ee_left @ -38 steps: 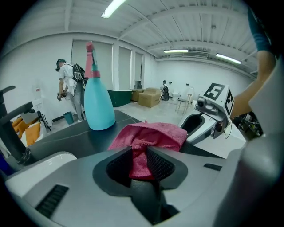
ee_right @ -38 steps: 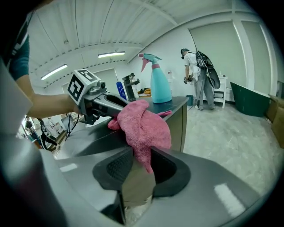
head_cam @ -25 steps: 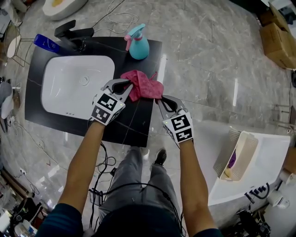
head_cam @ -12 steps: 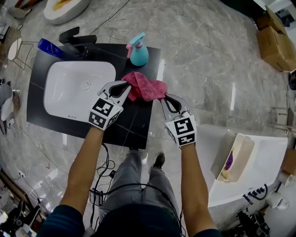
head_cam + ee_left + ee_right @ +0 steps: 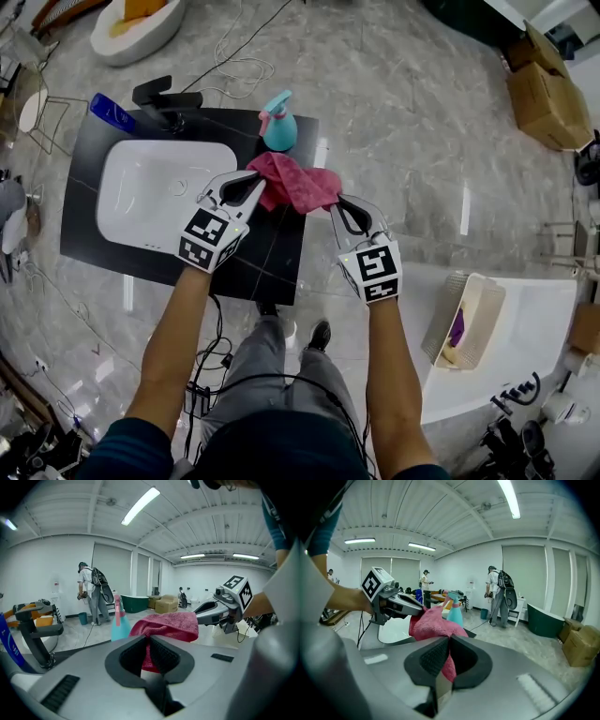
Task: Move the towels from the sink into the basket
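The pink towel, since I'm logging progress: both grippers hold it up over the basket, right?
No, not over the basket. The left gripper and right gripper hold the pink towel up over the black counter; the head view shows the basket far off to the right.

spray bottle (image 5: 279,127) (teal, upright) | black faucet (image 5: 167,97) | blue bottle (image 5: 112,112) | cardboard boxes (image 5: 547,92)
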The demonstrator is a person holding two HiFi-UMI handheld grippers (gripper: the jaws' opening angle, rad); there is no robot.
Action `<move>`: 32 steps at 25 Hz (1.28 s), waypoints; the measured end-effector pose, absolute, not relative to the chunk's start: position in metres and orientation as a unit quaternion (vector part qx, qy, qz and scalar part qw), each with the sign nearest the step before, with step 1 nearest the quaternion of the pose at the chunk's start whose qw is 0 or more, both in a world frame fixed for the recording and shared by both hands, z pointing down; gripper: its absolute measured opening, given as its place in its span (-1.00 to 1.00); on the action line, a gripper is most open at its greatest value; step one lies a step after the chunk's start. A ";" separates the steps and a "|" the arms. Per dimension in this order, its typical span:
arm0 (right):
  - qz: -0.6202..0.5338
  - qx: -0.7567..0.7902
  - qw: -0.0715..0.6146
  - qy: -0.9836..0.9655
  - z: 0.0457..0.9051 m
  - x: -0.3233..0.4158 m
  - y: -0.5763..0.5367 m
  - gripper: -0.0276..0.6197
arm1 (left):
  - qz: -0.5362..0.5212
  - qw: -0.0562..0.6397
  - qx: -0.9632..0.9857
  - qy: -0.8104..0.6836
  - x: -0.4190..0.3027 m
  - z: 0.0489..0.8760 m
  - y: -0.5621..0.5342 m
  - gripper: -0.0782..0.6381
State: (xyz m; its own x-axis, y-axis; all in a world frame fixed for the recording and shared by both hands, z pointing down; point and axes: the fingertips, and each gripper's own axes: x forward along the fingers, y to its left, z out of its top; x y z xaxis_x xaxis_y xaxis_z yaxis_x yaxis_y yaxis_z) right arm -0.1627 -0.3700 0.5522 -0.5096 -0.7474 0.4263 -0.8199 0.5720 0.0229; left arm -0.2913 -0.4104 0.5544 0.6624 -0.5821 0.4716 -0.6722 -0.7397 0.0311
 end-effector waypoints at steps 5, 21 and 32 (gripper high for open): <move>0.076 0.472 0.195 -0.857 0.517 -0.152 -0.367 -0.86 | 0.208 0.088 0.913 -0.339 -0.282 0.521 -0.407 -0.70; 0.039 0.536 0.168 -0.826 0.423 -0.115 -0.348 -0.86 | 0.174 0.034 0.939 -0.294 -0.249 0.431 -0.395 -0.70; 0.016 0.591 0.164 -0.789 0.363 -0.076 -0.315 -0.86 | 0.142 -0.008 0.960 -0.239 -0.209 0.371 -0.380 -0.70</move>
